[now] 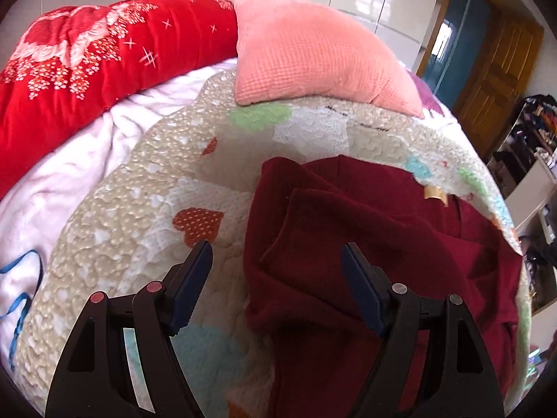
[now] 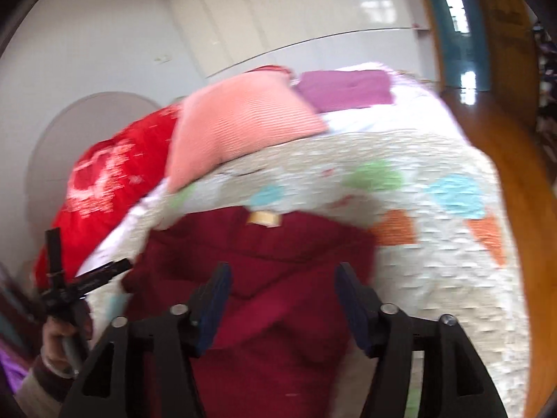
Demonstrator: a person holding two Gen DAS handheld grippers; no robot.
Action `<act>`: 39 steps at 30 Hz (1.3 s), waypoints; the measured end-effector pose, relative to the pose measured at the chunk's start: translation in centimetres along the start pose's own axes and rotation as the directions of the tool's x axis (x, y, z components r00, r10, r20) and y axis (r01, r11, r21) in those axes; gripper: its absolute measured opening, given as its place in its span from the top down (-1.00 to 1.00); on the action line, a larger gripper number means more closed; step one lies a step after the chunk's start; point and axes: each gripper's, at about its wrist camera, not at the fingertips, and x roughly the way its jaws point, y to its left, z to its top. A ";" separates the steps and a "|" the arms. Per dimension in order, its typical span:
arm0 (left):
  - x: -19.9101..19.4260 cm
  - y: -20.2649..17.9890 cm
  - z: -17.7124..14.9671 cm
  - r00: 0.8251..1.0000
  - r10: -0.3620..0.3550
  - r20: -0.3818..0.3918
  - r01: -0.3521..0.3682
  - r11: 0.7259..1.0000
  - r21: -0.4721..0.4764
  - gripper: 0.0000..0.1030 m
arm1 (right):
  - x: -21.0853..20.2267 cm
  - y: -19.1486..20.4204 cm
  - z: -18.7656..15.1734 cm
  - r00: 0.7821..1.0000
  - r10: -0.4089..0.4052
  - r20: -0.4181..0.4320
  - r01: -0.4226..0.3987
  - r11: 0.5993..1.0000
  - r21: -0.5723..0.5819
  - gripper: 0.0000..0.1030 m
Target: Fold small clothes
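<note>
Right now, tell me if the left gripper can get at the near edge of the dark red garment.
Probably yes. The left gripper is open and empty above the bedspread, and the dark red garment lies just beyond its fingertips with its left edge between the jaws. Nothing lies in between, and the right gripper is open too.

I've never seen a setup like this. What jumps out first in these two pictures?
A dark red knitted garment lies partly folded on a pale bedspread with coloured hearts, right in front of both cameras. Behind it, a salmon-pink waffle-textured pillow rests beside a bright red flowered quilt at the head of the bed. Low in each view, black two-finger tools with blue pads, the left gripper and right gripper, stand open over the garment.
</note>
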 end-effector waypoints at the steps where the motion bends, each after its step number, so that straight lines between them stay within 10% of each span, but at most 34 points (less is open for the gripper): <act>1: 0.5 -0.2 0.0 1.000 -0.001 -0.010 0.001 1.000 0.006 -0.49 | 0.7 -0.5 0.0 1.000 0.021 -0.017 -0.020 1.000 0.021 -0.20; 5: 2.4 -0.9 -0.6 0.998 0.008 -0.066 -0.007 1.000 0.005 -0.16 | 4.8 -0.7 -0.5 0.986 0.038 -0.162 -0.030 0.998 0.048 -0.20; 12: 0.7 0.0 0.3 0.999 0.008 -0.044 -0.008 1.000 -0.011 0.66 | 1.5 -0.8 -2.7 0.985 0.150 -0.083 -0.140 0.983 0.121 -0.20; 15: 0.0 0.6 0.4 0.999 -0.009 -0.031 0.008 1.000 -0.028 0.72 | 2.2 1.4 -4.1 0.928 0.342 -0.146 -0.319 0.934 0.162 -0.12; 18: -0.3 1.0 0.3 0.999 -0.029 -0.038 0.027 0.998 -0.053 0.77 | 4.1 3.9 -5.1 0.906 0.371 -0.204 -0.344 0.926 0.157 -0.09; 35: 0.1 2.3 1.2 0.983 -0.170 -0.068 0.157 0.975 -0.160 0.45 | 6.4 4.1 -6.8 0.904 0.372 -0.209 -0.328 0.919 0.219 -0.07; 39: 0.1 1.3 0.8 0.992 -0.108 -0.065 0.101 0.990 -0.096 0.78 | 6.7 3.8 -6.8 0.904 0.379 -0.198 -0.333 0.915 0.228 -0.07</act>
